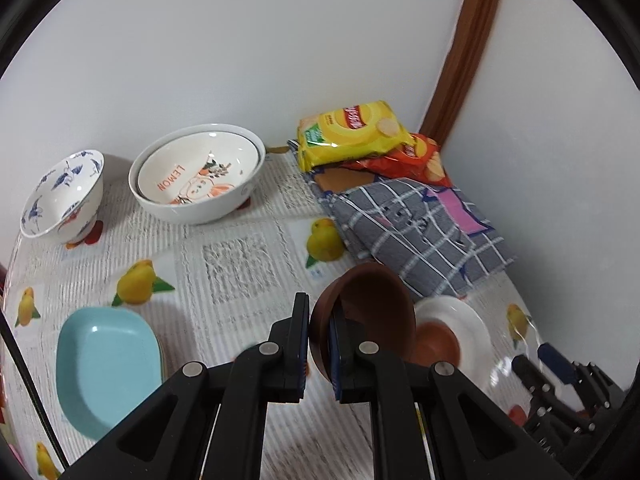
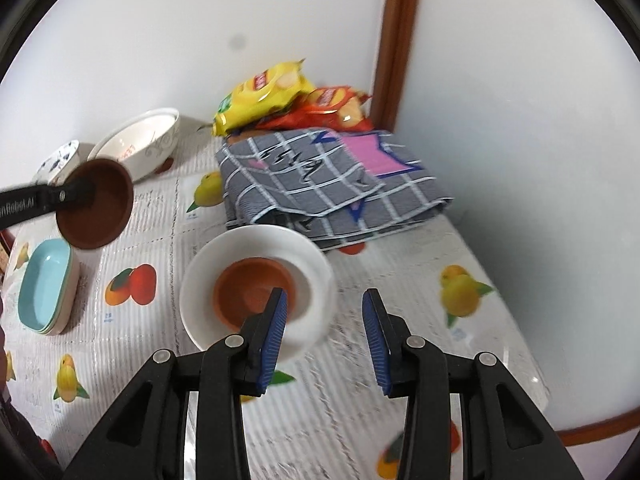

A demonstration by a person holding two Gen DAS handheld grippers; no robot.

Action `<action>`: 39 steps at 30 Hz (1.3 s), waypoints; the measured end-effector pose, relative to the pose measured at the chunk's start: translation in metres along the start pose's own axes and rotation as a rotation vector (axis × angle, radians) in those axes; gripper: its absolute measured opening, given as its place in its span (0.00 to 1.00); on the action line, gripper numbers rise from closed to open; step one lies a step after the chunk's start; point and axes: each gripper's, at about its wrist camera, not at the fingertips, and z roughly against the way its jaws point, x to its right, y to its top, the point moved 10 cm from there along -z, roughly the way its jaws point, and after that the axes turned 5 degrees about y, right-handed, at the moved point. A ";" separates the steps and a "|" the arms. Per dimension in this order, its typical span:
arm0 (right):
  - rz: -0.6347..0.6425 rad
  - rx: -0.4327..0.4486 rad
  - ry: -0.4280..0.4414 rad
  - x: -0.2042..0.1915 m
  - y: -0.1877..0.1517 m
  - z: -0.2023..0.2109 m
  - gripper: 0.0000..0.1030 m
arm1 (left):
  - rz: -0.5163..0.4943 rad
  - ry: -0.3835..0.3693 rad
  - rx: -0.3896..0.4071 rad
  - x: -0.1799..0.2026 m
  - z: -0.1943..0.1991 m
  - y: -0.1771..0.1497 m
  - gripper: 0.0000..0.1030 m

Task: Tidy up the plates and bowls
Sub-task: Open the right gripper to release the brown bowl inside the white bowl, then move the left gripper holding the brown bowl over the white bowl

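My left gripper [image 1: 319, 344] is shut on the rim of a dark brown bowl [image 1: 372, 312] and holds it tilted above the table; the bowl also shows in the right wrist view [image 2: 96, 204]. Beside it a white plate [image 1: 472, 332] carries an orange-brown bowl [image 1: 438, 346]; both show in the right wrist view, plate [image 2: 312, 264] and bowl [image 2: 252, 288]. My right gripper [image 2: 324, 336] is open and empty just right of that plate. A large white LEMON bowl [image 1: 196, 176], a blue-patterned bowl [image 1: 64, 196] and stacked light blue dishes [image 1: 104, 364] sit on the table.
A folded grey checked cloth [image 1: 416, 228] lies at the back right, with yellow [image 1: 352, 132] and red [image 1: 416, 160] snack bags behind it. White walls and a brown corner trim [image 1: 468, 48] bound the table. The table has a fruit-print cover [image 1: 236, 256].
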 end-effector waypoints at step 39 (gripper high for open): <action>-0.160 0.107 0.085 0.043 -0.084 0.135 0.38 | 0.031 -0.036 0.022 0.025 0.122 -0.092 0.09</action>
